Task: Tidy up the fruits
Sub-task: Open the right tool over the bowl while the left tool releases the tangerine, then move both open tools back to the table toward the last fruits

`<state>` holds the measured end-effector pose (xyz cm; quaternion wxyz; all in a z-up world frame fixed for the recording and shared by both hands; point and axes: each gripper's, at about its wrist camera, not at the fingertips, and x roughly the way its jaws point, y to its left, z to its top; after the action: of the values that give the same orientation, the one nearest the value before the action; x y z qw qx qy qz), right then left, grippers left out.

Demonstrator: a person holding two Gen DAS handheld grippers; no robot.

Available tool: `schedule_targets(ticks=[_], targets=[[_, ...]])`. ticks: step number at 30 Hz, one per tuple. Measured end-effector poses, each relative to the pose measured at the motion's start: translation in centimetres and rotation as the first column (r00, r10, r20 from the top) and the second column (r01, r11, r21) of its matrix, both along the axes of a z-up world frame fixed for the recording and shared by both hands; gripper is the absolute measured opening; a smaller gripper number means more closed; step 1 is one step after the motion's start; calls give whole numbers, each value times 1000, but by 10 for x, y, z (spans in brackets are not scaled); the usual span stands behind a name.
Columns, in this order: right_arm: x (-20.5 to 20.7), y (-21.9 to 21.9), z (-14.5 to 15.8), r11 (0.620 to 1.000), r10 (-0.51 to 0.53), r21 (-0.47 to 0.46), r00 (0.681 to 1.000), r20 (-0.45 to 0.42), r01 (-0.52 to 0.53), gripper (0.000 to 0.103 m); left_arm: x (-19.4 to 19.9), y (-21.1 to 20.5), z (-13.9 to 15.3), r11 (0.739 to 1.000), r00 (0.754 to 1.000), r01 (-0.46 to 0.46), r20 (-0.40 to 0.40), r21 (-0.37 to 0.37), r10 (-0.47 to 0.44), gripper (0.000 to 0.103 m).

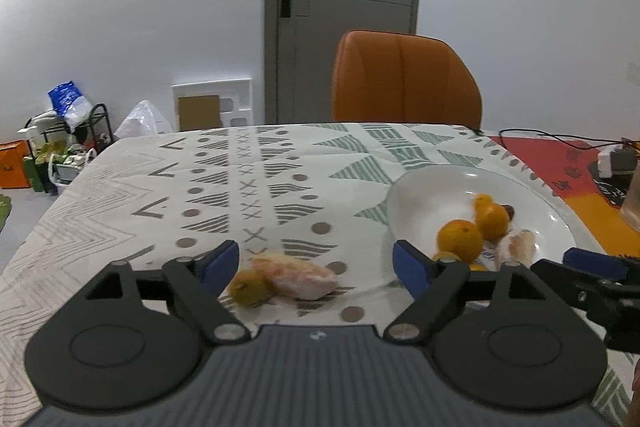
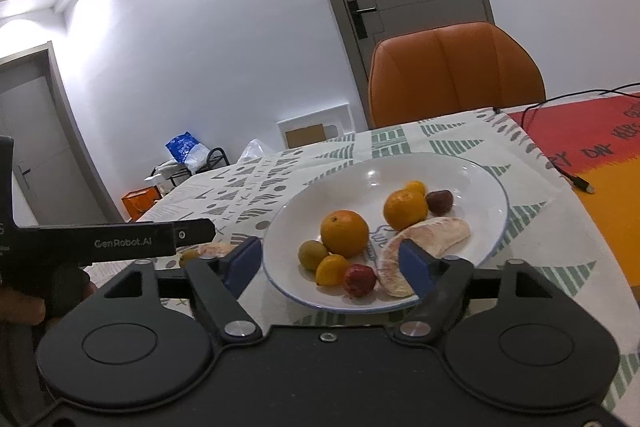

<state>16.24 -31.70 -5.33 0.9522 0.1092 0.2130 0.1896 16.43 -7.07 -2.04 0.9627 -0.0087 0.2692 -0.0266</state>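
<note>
A white plate (image 2: 472, 183) on the patterned tablecloth holds two oranges (image 2: 345, 233), small yellow-green and red fruits and a peeled pomelo segment (image 2: 430, 239). The plate (image 1: 432, 195) also shows in the left wrist view. A second pomelo segment (image 1: 300, 279) and a small greenish fruit (image 1: 249, 287) lie on the cloth left of the plate. My left gripper (image 1: 316, 265) is open and empty, its fingers on either side of those two, above them. My right gripper (image 2: 332, 265) is open and empty at the plate's near rim.
An orange chair (image 1: 404, 79) stands at the table's far side before a grey door. A red and orange mat (image 2: 592, 147) with a black cable lies right of the plate. A charger block (image 1: 616, 161) sits on it. Clutter stands on the floor at the far left.
</note>
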Motion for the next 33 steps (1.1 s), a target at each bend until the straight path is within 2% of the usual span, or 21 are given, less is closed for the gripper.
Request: schedule_targets(ticks=[3, 5, 11, 25, 33], targets=[[0, 6, 1, 1000, 8, -3, 1000, 7, -8, 86, -1, 7, -1, 1000, 1000, -19, -2, 0, 19, 84], [1, 10, 1, 1000, 13, -3, 1000, 11, -13, 94, -3, 12, -1, 1000, 1000, -28, -1, -1, 28, 84], [1, 22, 3, 999, 33, -7, 999, 17, -33, 103, -6, 27, -3, 999, 999, -54, -5, -4, 54, 85], [5, 52, 3, 994, 110, -26, 994, 16, -109, 103, -12, 57, -10, 994, 994, -108, -17, -12, 108, 86], [9, 72, 4, 985, 165, -49, 986, 13, -165, 100, -10, 70, -16, 993, 994, -108, -25, -39, 107, 86]])
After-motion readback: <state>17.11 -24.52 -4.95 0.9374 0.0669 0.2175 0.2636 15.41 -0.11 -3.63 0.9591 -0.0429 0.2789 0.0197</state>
